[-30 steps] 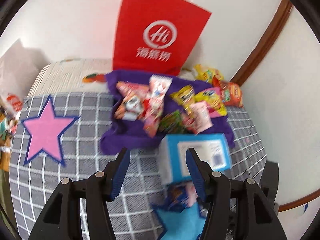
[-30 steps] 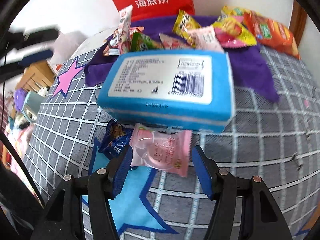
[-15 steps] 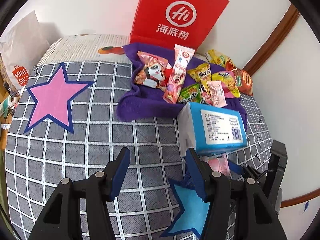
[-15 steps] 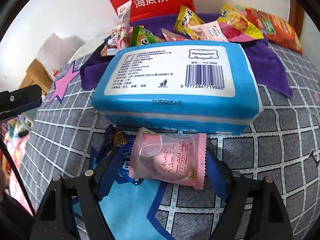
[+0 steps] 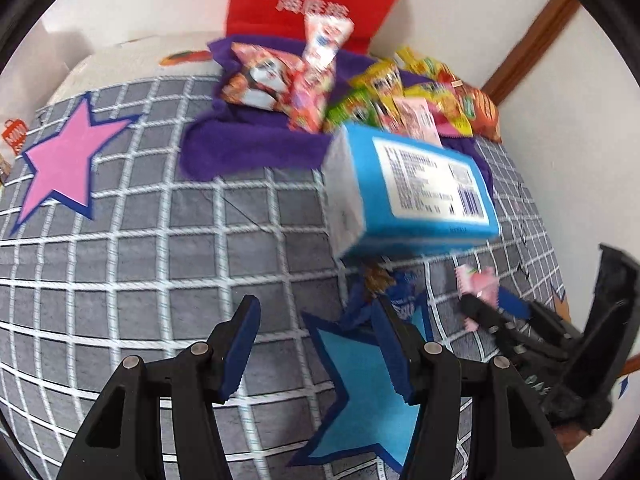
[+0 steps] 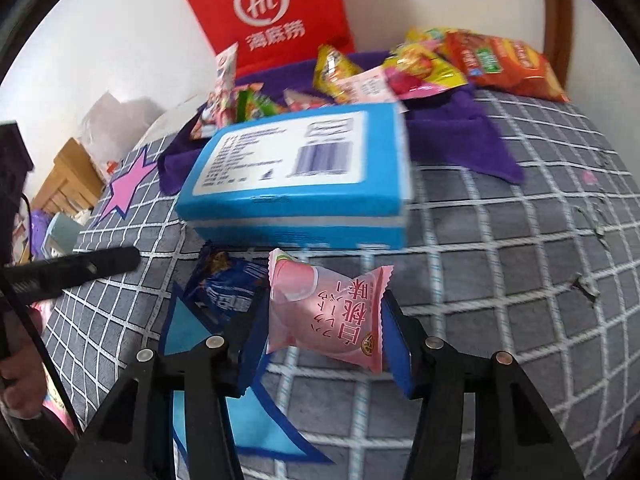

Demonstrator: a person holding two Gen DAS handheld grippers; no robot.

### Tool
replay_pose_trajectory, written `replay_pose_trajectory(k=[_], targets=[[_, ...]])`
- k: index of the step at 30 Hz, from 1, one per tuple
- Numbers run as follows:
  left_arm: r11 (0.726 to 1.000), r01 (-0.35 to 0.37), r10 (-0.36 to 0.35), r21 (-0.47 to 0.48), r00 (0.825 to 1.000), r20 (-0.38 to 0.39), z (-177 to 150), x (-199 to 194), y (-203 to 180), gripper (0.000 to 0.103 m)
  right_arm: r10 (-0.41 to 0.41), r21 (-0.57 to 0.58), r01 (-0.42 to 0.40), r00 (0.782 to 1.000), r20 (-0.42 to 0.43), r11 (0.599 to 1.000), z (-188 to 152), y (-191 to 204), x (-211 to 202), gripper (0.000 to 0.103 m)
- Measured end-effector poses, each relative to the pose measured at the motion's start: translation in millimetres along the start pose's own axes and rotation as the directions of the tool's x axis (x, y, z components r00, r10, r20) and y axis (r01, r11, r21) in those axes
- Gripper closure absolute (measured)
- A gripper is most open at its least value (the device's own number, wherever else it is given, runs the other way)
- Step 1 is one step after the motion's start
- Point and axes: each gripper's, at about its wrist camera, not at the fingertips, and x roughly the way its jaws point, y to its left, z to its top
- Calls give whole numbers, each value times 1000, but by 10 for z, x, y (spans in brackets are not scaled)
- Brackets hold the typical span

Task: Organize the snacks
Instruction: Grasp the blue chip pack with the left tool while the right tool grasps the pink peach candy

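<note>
so the right gripper (image 6: 324, 336) has its blue fingers (image 6: 396, 344) squeezed onto the pink peach snack packet (image 6: 328, 312), one pad on each end of the wrapper. They've just been closing in on it and the packet sits pinched between them, tilted a bit, down low over the grey checked bedspread (image 6: 500, 280). Just left of it, touching or nearly so, is a dark blue snack packet (image 6: 224, 284) lying partly on a light blue star patch (image 6: 188, 324)

the left gripper (image 5: 316, 344) has its fingers (image 5: 236, 344) standing about halfway apart with nothing in them, just hovering above the bedspread with the right-side finger over the blue star. From that camera you can see the right gripper off to the right with the pink packet (image 5: 478, 282) in its tips, pretty blurry though

right behind both packets is a big blue box (image 6: 304, 176) with a white label and barcode, lying flat on the bedspread. Behind that there's a purple cloth (image 6: 464, 136) with a heap of snack packets on it: yellow, green, pink ones, and an orange snack bag (image 6: 504, 64) at the far right edge. A red paper bag (image 6: 268, 12) with a white Hi logo stands against the white wall at the back. There's also a pink star patch (image 6: 128, 188) further left on the bedspread, well apart from the snacks, and a wooden piece of furniture (image 6: 66, 184) past the bed's edge
</note>
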Motion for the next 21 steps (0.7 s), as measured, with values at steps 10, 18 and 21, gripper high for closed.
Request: replay_pose_trajectory(k=[10, 18, 21], targets=[[997, 51, -49, 50, 998, -45, -55, 429, -375, 48, -98, 3, 98, 995, -11, 995, -250, -391, -115, 49], [985, -55, 54, 163, 998, 10, -90, 546, -656, 32, -62, 33, 60, 997, 53, 998, -314, -497, -50, 44], [970, -130, 126, 205, 992, 30, -117, 589, -759, 34, -86, -3, 86, 994, 72, 996, -326, -449, -28, 42]])
